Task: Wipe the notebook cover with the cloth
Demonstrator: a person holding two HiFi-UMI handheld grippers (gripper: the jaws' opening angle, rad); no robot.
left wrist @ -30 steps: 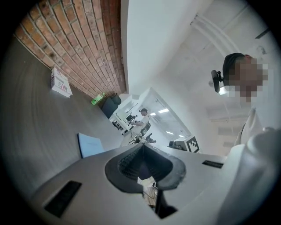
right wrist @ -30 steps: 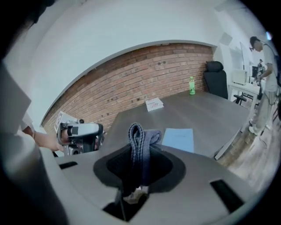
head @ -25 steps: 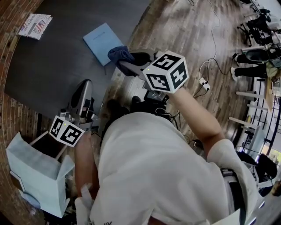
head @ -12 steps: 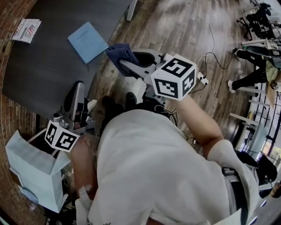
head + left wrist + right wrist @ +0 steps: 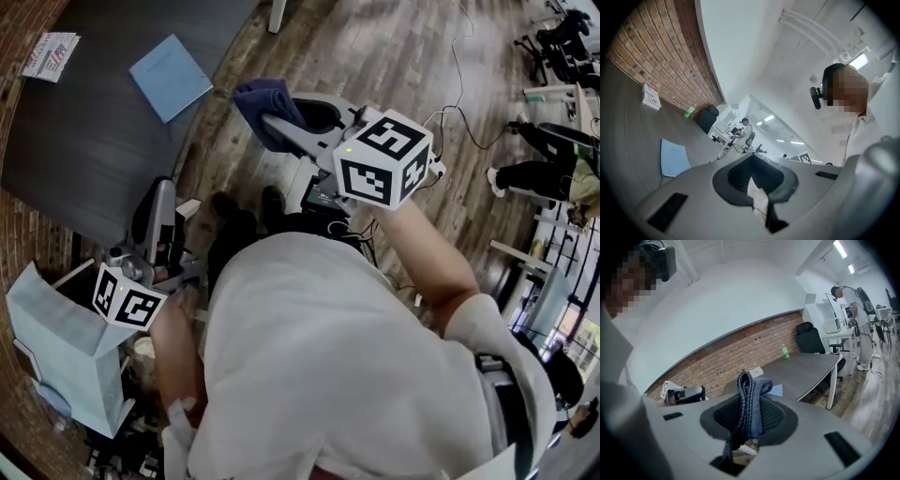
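A light blue notebook [image 5: 171, 77] lies flat on the dark grey table [image 5: 84, 141], also seen in the left gripper view [image 5: 674, 157] and peeking behind the cloth in the right gripper view [image 5: 776, 390]. My right gripper [image 5: 272, 117] hangs over the wooden floor, off the table's edge, shut on a folded dark blue cloth [image 5: 266, 101] [image 5: 751, 404]. My left gripper [image 5: 159, 211] [image 5: 757, 206] is near the table's near edge, shut with nothing in it. Neither gripper touches the notebook.
A printed leaflet [image 5: 52, 54] lies at the table's far left corner. A pale blue paper bag [image 5: 56, 352] stands beside my left hand. Brick wall [image 5: 740, 352] runs behind the table. Cables [image 5: 450, 122] trail over the floor, and a person [image 5: 855, 305] stands at desks beyond.
Both grippers have drawn back from the table toward my body. The right gripper has carried the cloth off the notebook's edge, out over the floor.
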